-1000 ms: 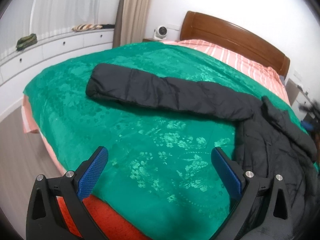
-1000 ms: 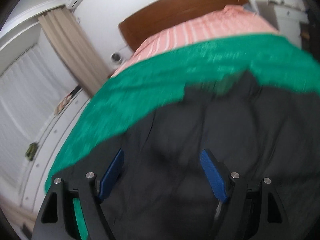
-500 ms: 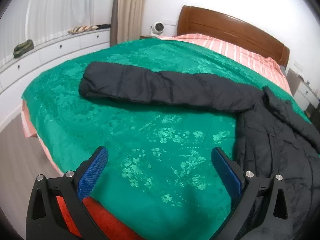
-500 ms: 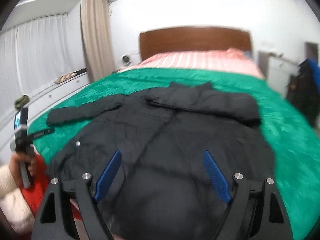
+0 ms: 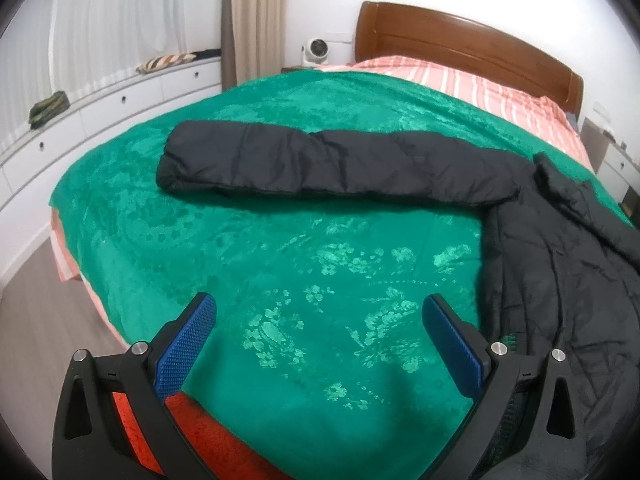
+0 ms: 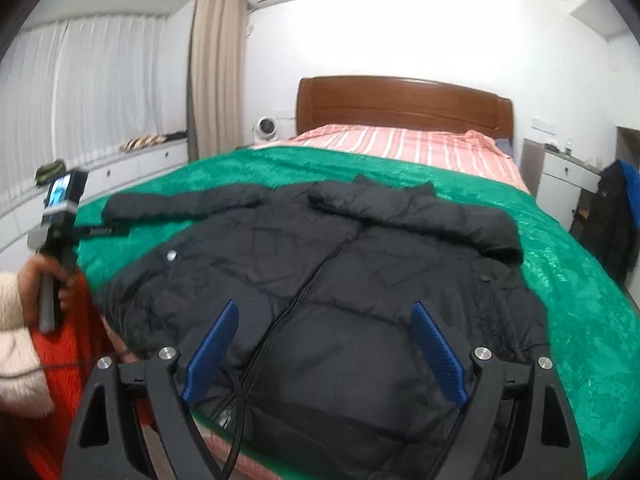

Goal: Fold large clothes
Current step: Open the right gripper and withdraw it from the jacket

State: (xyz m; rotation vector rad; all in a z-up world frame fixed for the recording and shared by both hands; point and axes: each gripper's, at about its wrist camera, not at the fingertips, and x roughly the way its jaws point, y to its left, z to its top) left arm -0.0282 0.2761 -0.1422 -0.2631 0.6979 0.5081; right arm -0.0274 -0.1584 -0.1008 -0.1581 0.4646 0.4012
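Observation:
A large black puffer jacket (image 6: 344,264) lies front-up on the green bedspread (image 6: 580,280), zipper running down its middle. One sleeve (image 5: 328,164) stretches straight out to the left; the other is folded across the chest near the collar. My right gripper (image 6: 324,344) hovers open above the jacket's hem with nothing between its blue pads. My left gripper (image 5: 320,340) stands open over bare bedspread (image 5: 280,260), short of the outstretched sleeve, with the jacket body (image 5: 560,280) to its right. In the right wrist view a hand (image 6: 44,284) holds the left gripper's handle at the bed's left corner.
A wooden headboard (image 6: 404,104) and striped pink sheet (image 6: 400,144) lie beyond the jacket. White drawers (image 5: 100,108) run under the curtained window on the left. A nightstand (image 6: 568,176) and dark clothes (image 6: 612,216) stand at the right. A small fan (image 6: 265,126) sits by the headboard.
The right gripper swung back from close over the jacket and rolled level, so the whole jacket is now in view; its jaws widened a little. The left gripper barely moved.

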